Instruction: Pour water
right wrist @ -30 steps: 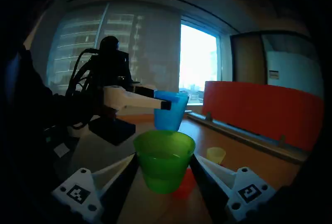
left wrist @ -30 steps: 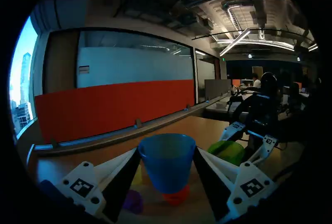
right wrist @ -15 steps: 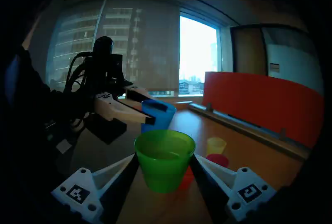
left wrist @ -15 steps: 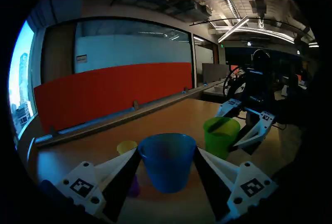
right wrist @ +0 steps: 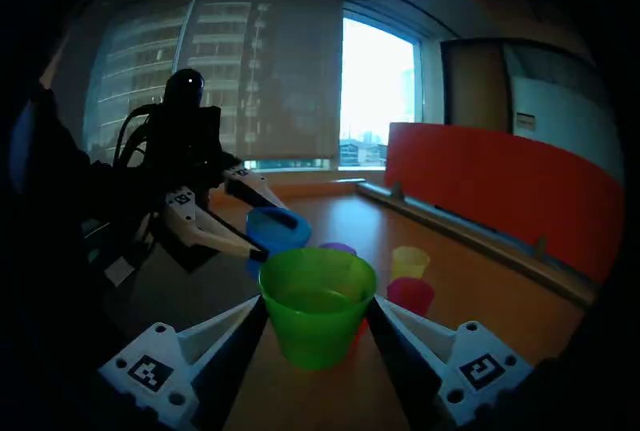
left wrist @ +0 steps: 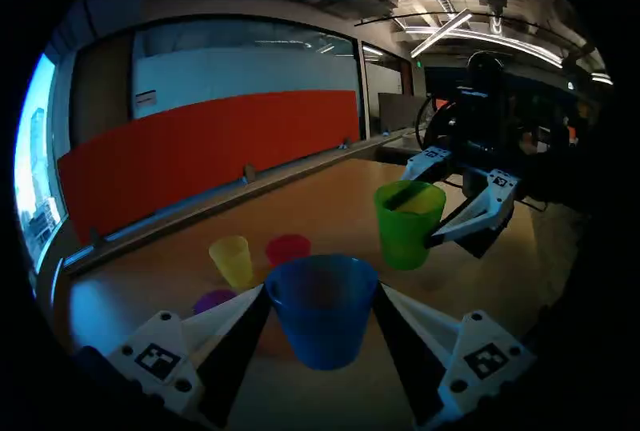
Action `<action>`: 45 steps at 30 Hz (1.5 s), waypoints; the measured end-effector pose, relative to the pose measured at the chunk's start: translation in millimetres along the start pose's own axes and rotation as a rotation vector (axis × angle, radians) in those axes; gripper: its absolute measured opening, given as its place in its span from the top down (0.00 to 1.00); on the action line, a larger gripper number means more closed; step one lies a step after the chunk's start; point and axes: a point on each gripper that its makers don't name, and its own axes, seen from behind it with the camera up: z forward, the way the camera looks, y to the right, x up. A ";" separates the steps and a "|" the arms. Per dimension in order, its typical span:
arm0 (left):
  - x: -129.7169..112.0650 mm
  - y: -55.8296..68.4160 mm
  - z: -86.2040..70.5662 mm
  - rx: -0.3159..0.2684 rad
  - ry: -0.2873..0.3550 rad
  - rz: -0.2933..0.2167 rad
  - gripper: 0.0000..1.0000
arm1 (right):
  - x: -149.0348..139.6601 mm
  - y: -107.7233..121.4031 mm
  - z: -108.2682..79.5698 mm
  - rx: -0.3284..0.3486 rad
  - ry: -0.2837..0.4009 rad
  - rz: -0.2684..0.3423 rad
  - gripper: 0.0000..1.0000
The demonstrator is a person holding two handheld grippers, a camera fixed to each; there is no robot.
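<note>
In the left gripper view my left gripper [left wrist: 322, 313] is shut on an upright blue cup [left wrist: 322, 319], held above the wooden table [left wrist: 336, 199]. The right gripper [left wrist: 448, 207] shows farther off, holding a green cup [left wrist: 406, 223]. In the right gripper view my right gripper [right wrist: 317, 321] is shut on that green cup [right wrist: 317, 315], which has liquid in its bottom. Beyond it the left gripper [right wrist: 240, 223] holds the blue cup [right wrist: 276, 233], lower than the green cup's rim and to its left.
Small yellow [left wrist: 231, 260], red [left wrist: 287, 249] and purple [left wrist: 213, 301] cups stand on the table between the grippers; yellow [right wrist: 410, 261], red [right wrist: 410, 295] and purple [right wrist: 338, 249] ones show in the right gripper view. An orange partition [left wrist: 208, 151] runs along the table's far edge. A person's dark sleeve [right wrist: 72, 191] is at left.
The blue cup has come down from above the green cup's rim to below it. Both views have tipped downward, bringing the small cups on the table into sight.
</note>
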 end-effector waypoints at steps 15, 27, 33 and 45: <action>-31.1 11.9 4.0 -0.027 -0.079 0.030 0.13 | -24.9 5.5 -5.7 0.004 -0.062 0.019 0.11; -59.8 16.2 2.3 -0.044 -0.162 0.090 0.13 | -44.1 4.3 -9.0 0.018 -0.117 0.011 0.11; -73.7 14.9 1.7 -0.053 -0.203 0.110 0.13 | -53.4 3.1 -9.8 0.023 -0.145 0.005 0.11; -94.2 13.7 0.7 -0.056 -0.250 0.122 0.13 | -73.8 3.6 -9.4 0.035 -0.198 0.010 0.11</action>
